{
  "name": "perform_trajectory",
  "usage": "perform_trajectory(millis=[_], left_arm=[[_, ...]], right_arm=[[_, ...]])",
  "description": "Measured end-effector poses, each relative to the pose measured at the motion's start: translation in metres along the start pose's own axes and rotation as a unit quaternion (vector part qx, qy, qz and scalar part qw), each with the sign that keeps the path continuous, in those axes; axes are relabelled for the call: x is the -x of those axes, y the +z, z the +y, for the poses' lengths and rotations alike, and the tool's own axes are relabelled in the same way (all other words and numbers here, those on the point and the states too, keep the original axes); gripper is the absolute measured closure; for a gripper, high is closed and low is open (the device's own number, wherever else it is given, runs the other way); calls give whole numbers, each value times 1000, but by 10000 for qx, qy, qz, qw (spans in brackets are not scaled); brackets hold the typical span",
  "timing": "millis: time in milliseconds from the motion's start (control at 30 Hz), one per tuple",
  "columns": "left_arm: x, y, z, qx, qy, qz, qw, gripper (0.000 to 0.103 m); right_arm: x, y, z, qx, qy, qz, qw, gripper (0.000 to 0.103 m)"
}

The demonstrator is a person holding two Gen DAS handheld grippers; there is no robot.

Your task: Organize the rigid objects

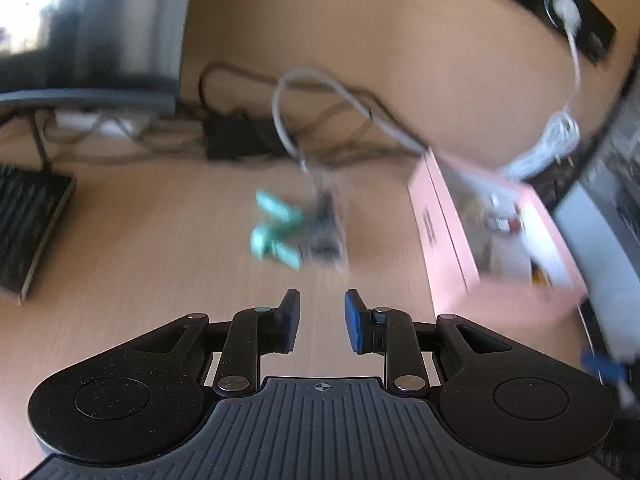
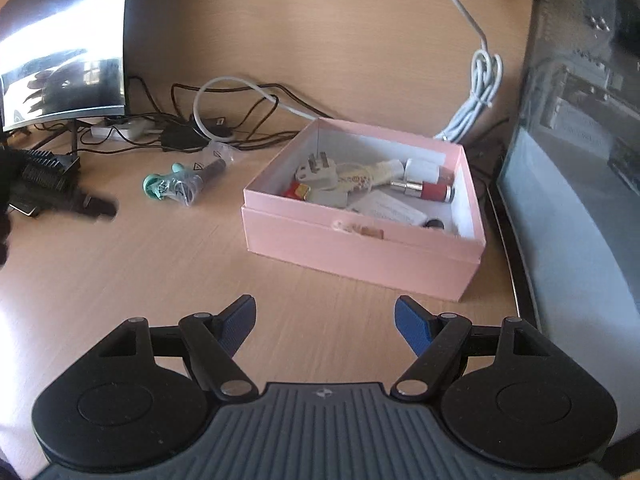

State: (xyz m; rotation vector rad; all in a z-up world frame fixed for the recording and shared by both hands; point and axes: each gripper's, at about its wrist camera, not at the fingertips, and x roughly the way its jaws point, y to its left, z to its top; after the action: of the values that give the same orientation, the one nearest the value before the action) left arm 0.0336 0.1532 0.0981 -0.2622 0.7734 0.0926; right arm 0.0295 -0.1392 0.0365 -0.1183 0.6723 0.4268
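**Mia:** Since most of the little things are already lying in the pink box (image 2: 362, 246), is the tidying nearly finished?

**Tom:** I am thinking so. A white plug (image 2: 316, 172), red tubes (image 2: 430, 191), a card and other small bits are sitting inside it. The box is standing on the desk (image 2: 140, 272), over by the right edge.

**Mia:** What is still waiting outside?

**Tom:** One thing that I can see. A green-tipped thing in a clear bag (image 2: 182, 184) is lying on the desk, left of the box and well apart from it. Black and white cables are trailing just behind it. I am guessing it is going in the box next.

**Mia:** Are the left tongs (image 1: 322, 318) holding anything?

**Tom:** No. They are standing a little way open, with only bare desk showing between the blue pads. They are pointing at the bagged thing, which is looking blurry in that view, and they are not touching it.

**Mia:** And the right tongs (image 2: 325, 320)?

**Tom:** They are gaping wide and carrying nothing. They are hanging over the desk, in front of the box, touching neither it nor anything else.
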Motion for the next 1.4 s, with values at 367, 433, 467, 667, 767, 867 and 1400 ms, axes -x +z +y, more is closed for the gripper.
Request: perform_trajectory(millis=[367,433,467,667,767,867,1400], left_arm=[[-77,48,28,-504,7,358,9981,76],[-89,46,31,-675,18,470,9966,81],[-92,44,33,-681,8,497,9964,81],[-68,20,52,-436,-175,467,9978,86],[-40,-7,60,-412,-249,614,9969,86],[-14,-36,64,-454,-230,792,9956,86],[47,-65,97,722,-57,441,9964,84]], right_arm=[[-13,23,40,454,266,192,9984,26],[-16,34,48,493,358,190,9980,26],[-17,41,51,486,410,166,9978,26],[-48,101,57,-73,1224,312,9920,30],[-78,124,77,106,1365,347,9900,32],[-113,137,101,346,1310,458,9897,34],[-186,122,130,719,1142,1020,9856,82]])
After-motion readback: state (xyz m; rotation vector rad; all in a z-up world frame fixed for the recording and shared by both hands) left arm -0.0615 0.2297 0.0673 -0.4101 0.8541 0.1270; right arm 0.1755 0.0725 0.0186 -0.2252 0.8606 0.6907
